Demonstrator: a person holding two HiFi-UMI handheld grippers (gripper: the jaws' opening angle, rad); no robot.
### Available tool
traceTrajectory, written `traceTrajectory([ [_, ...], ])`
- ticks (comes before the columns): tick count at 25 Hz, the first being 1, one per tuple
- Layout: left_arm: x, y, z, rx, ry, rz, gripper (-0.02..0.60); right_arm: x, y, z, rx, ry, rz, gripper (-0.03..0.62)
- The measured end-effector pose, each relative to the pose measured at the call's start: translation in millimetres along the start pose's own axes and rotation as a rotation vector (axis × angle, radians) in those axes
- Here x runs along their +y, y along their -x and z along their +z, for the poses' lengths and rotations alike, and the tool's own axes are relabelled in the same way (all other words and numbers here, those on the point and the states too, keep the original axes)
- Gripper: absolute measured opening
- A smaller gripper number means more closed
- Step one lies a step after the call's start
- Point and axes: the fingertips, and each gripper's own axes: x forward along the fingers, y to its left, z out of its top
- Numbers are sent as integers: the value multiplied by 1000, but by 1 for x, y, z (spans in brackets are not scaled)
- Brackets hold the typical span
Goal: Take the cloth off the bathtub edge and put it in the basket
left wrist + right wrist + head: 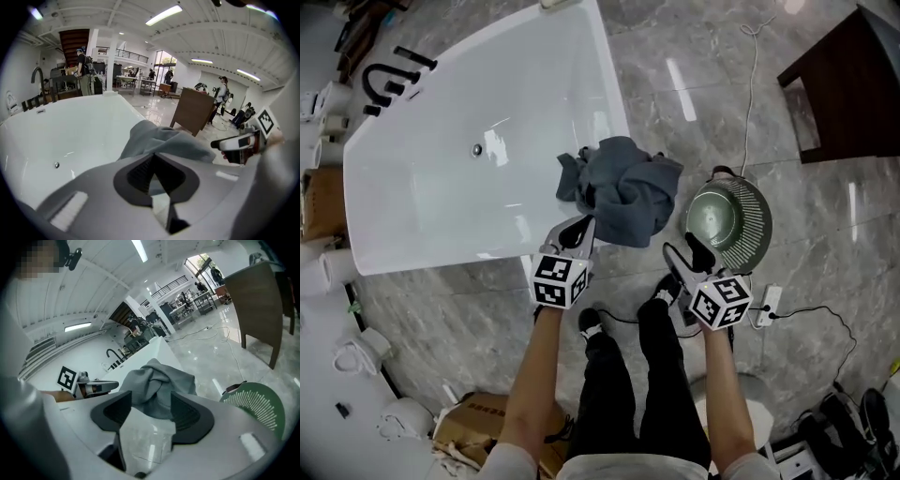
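A crumpled grey cloth [623,187] hangs over the near right corner of the white bathtub [441,169]. My left gripper [578,228] is shut and empty, its tip just short of the cloth's lower left side. In the left gripper view the cloth [159,140] lies right beyond the closed jaws [152,157]. My right gripper [684,251] stands open between the cloth and the green basket [759,225], with nothing between its jaws. The right gripper view has the cloth [157,385] ahead of the open gripper [150,408] and the basket [255,404] at the right.
A dark wooden table [853,84] stands at the far right. A power strip [769,302] with cables lies on the marble floor by the basket. A black faucet [384,84] sits at the tub's far left. A cardboard box [478,417] is near my feet.
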Motion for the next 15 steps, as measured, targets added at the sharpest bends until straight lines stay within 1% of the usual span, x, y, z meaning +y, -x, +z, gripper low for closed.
traceTrajectory([
  [2,15,-6,2,-15,-4,-1,60,6,-13,13,-21,-29,48,339],
  [4,31,-11,1,-29,7,3,60,13,-24,21,-14,-29,86,402],
  [5,38,-13,-1,-27,9,3,60,15,-28,21,4,-10,89,424],
  [7,49,-19,-6,-18,8,-8,60,17,-37,20,39,30,67,446],
  [9,57,-29,-7,-11,4,-31,60,15,-45,22,52,43,29,461],
  [11,62,-43,-7,4,-12,-69,60,17,-56,25,49,37,0,479],
  [13,65,-57,-8,36,-28,-117,60,24,-72,28,45,15,-4,497],
  [15,69,-70,-9,69,-27,-164,60,29,-91,28,60,0,-13,525],
])
